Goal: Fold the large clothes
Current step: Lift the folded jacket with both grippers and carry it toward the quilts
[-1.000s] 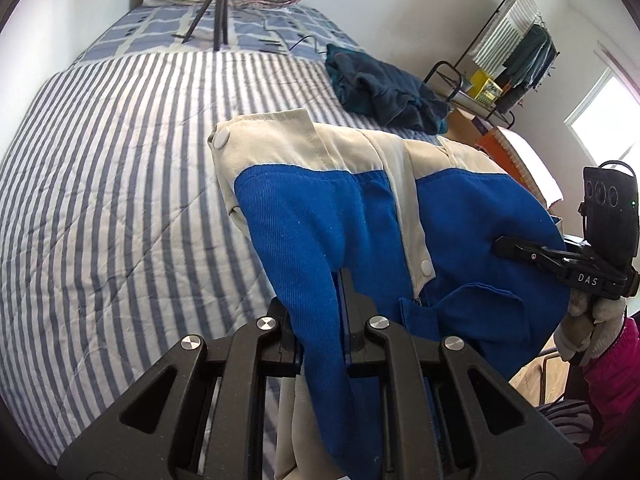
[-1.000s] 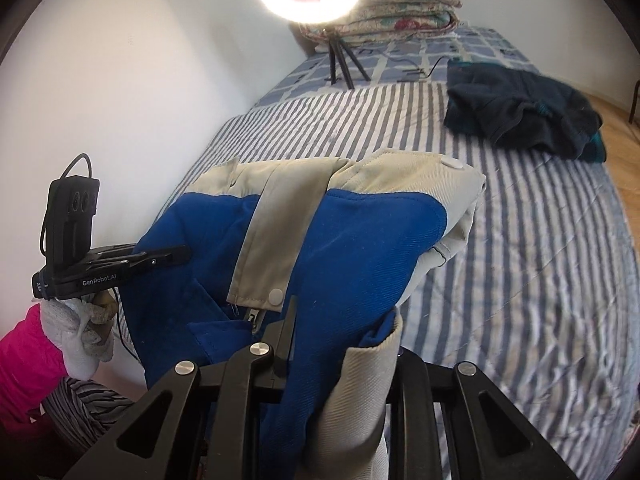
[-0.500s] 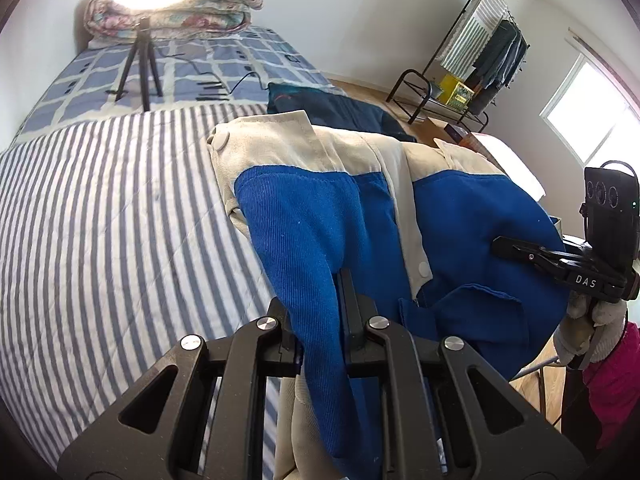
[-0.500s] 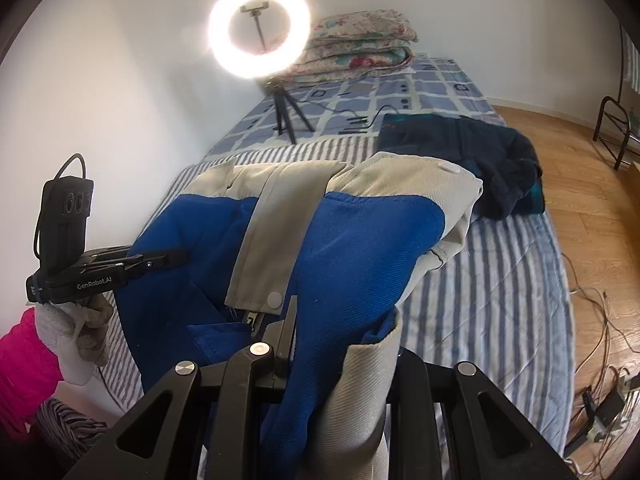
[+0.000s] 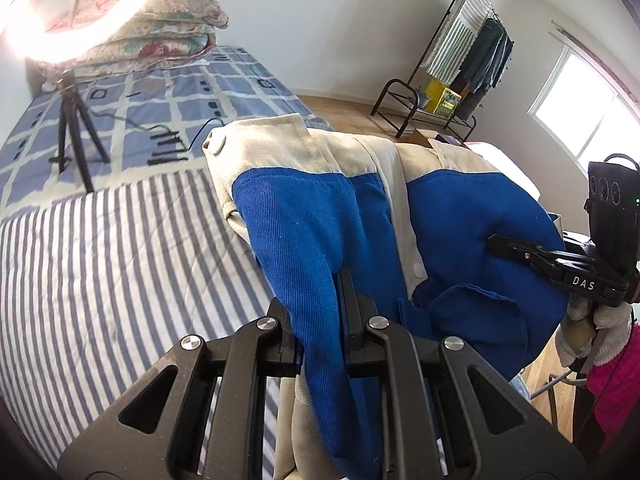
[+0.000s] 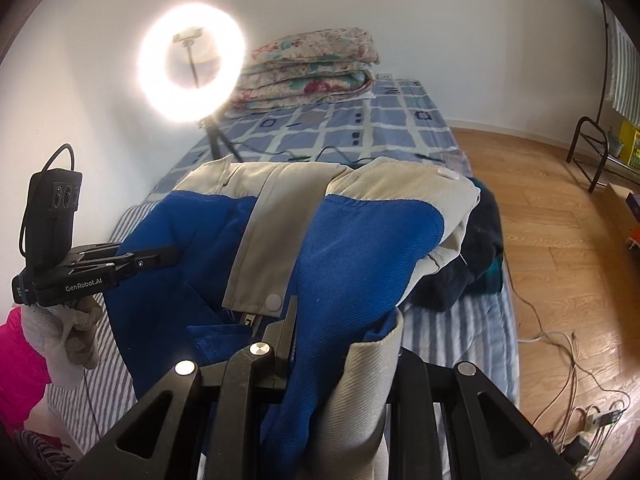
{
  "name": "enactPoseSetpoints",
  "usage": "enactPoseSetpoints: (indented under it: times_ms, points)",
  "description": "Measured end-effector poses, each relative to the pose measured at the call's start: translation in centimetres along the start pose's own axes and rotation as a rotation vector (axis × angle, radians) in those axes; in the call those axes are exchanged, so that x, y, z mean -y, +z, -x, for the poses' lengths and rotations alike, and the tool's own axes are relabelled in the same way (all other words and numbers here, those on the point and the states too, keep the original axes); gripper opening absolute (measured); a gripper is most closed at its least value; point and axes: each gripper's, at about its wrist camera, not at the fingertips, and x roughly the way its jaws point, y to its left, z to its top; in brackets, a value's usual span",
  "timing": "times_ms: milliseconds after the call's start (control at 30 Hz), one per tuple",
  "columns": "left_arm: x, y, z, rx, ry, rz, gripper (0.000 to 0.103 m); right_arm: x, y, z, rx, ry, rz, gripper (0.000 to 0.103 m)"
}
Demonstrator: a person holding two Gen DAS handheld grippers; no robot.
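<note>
**Over the bed: jacket held up between two grippers**

At the far left of the left wrist view, a glowing ring light (image 5: 60,4) on its tripod stands on the striped bed (image 5: 100,248). Moving rightward, the left gripper (image 5: 320,320) has its jaws nearly together, pinching a blue fold of the blue and cream jacket (image 5: 312,216). The jacket hangs in the air above the bed edge, stretched between both hands. Further right, the right gripper (image 5: 496,242) bites into the blue cloth too, its jaws narrowly parted around a thick bunch; a gloved hand (image 5: 592,328) carries it.

The jacket's long axis seems to run away from the cameras, cream collar end pointing toward the head of the bed, hem hanging at the grippers.

Risks, as I judge them: each grip holds only a bunched fold, so heavy cloth could slip out in a swing. The jacket could also land on the dark garment (image 6: 476,256) lying just beyond it, or drag against the ring light's tripod, if it is laid too far forward.
</note>
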Motion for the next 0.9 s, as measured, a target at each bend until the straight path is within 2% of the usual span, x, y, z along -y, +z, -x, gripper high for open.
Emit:
enactPoseSetpoints:
  times_ms: [300,533,733,900]
  points:
    - [-0.1,7.1,-4.8,0.039,-0.016,0.001,0.011,4.5,5.7,-2.5,0.042,-0.046,0.025,0.02]
    - [-1.2,11.4,-9.4,0.057,-0.003,0.029,0.011,8.2,9.1,-6.7,0.052,-0.032,0.023,0.02]
    - [-2.0,12.9,-13.7,0.032,0.057,0.008,0.011,11.4,10.1,-11.1,0.032,-0.003,0.012,0.02]
    - [-2.5,13.0,-15.8,0.021,0.083,-0.014,0.011,13.9,10.4,-13.7,0.022,0.031,-0.039,0.019]
